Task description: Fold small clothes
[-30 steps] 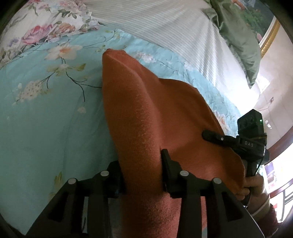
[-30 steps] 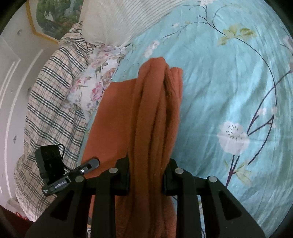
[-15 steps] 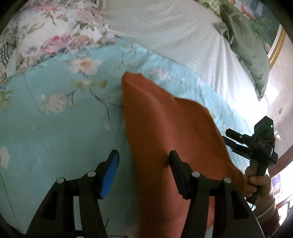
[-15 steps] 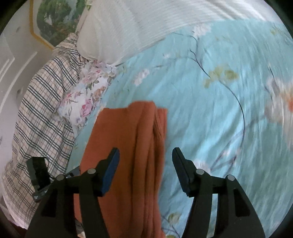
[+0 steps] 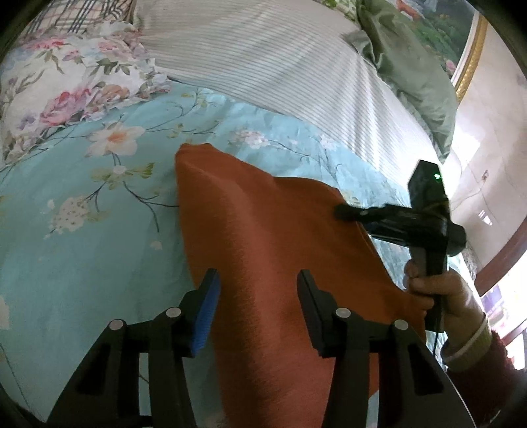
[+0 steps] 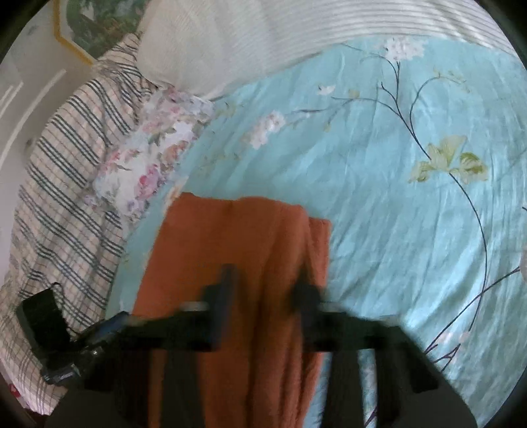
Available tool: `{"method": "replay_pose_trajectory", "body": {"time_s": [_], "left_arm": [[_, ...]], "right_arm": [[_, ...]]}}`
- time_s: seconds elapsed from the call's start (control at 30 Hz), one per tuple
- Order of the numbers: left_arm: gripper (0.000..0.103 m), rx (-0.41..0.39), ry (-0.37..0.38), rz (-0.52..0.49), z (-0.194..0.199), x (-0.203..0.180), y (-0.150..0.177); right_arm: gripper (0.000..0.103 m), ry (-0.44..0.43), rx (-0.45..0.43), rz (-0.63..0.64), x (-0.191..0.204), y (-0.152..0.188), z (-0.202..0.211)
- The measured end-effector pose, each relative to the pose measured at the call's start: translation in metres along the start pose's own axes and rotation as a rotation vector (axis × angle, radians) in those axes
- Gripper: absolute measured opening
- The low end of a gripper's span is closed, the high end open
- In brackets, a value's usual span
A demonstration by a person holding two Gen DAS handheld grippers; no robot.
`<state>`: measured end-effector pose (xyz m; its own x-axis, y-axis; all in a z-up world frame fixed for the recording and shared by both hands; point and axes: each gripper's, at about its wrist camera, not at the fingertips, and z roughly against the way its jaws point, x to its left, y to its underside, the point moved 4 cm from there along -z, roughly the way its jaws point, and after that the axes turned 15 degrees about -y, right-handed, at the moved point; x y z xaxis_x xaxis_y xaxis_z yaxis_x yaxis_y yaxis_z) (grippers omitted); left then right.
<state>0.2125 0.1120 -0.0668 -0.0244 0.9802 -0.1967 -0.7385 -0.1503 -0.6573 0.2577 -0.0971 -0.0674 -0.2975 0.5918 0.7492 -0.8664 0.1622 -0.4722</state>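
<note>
A rust-orange knitted garment (image 5: 263,237) lies folded lengthwise on the blue floral bedspread (image 5: 82,237). It also shows in the right wrist view (image 6: 250,256). My left gripper (image 5: 257,296) is open, its jaws spread on either side of the garment's near end, holding nothing. My right gripper (image 6: 263,293) is open too, blurred by motion, above the garment's other end. The right gripper and the hand holding it show in the left wrist view (image 5: 421,224) at the garment's right edge. The left gripper shows at the lower left of the right wrist view (image 6: 66,345).
A striped white pillow (image 5: 296,66) and a green pillow (image 5: 411,66) lie at the bed's head. A floral pillow (image 5: 66,82) and a checked blanket (image 6: 66,184) lie beside the garment. A framed picture (image 6: 95,19) hangs on the wall.
Both grippers were shut on the orange garment a second ago. Both have opened and let it go, and it now lies on the bedspread. The right gripper is still moving.
</note>
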Motion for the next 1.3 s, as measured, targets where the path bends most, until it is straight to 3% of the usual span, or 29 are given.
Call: {"method": "replay_pose_trajectory", "body": {"time_s": [0.2,0.33,0.4,0.43,0.5,0.63,0.73,0.8,0.87,0.93,1.0,1.07,1.2,1.3], "left_arm": [[0.045,-0.015,0.065,-0.063,0.010,-0.014,-0.001],[0.044,0.030,0.032,-0.093,-0.006,-0.021,0.010],[0.044,0.044,0.012,-0.090,-0.010,-0.022,0.012],[0.044,0.048,0.015,-0.087,-0.010,-0.023,0.010],[0.045,0.046,0.025,-0.083,-0.007,-0.023,0.006],[0.045,0.012,0.011,-0.087,-0.007,-0.022,-0.018],[0.045,0.036,0.012,-0.069,-0.029,-0.021,-0.037],[0.044,0.076,-0.045,-0.059,-0.053,-0.019,-0.047],[0.043,0.121,-0.104,-0.063,-0.080,-0.014,-0.050],[0.040,0.159,-0.139,-0.069,-0.101,-0.008,-0.050],[0.040,0.133,-0.157,-0.092,-0.104,-0.007,-0.050],[0.040,0.125,-0.182,-0.123,-0.104,-0.011,-0.049],[0.040,0.114,-0.195,-0.140,-0.095,-0.012,-0.045],[0.038,0.105,-0.161,-0.112,-0.071,-0.012,-0.039]], "right_arm": [[0.013,-0.147,-0.137,0.063,0.038,0.003,0.045],[0.013,-0.066,-0.125,-0.022,0.002,0.013,0.041],[0.020,-0.050,-0.106,-0.084,-0.019,0.016,0.030],[0.035,-0.023,-0.092,-0.109,-0.027,0.017,0.027],[0.047,0.039,-0.114,-0.111,-0.026,0.016,0.033],[0.047,0.068,-0.197,0.022,0.016,0.001,0.055],[0.047,0.019,-0.050,0.091,0.042,0.001,0.021],[0.047,0.046,0.036,0.105,0.040,0.004,-0.008],[0.038,0.104,0.061,0.079,0.022,0.003,-0.027],[0.027,0.094,0.018,0.044,0.006,-0.003,-0.029],[0.018,0.105,-0.005,0.033,-0.001,-0.006,-0.028],[0.017,0.094,-0.012,0.024,-0.005,-0.008,-0.030],[0.019,0.093,-0.011,0.026,0.002,-0.005,-0.020],[0.023,0.112,-0.012,0.038,0.012,0.008,-0.003]]}}
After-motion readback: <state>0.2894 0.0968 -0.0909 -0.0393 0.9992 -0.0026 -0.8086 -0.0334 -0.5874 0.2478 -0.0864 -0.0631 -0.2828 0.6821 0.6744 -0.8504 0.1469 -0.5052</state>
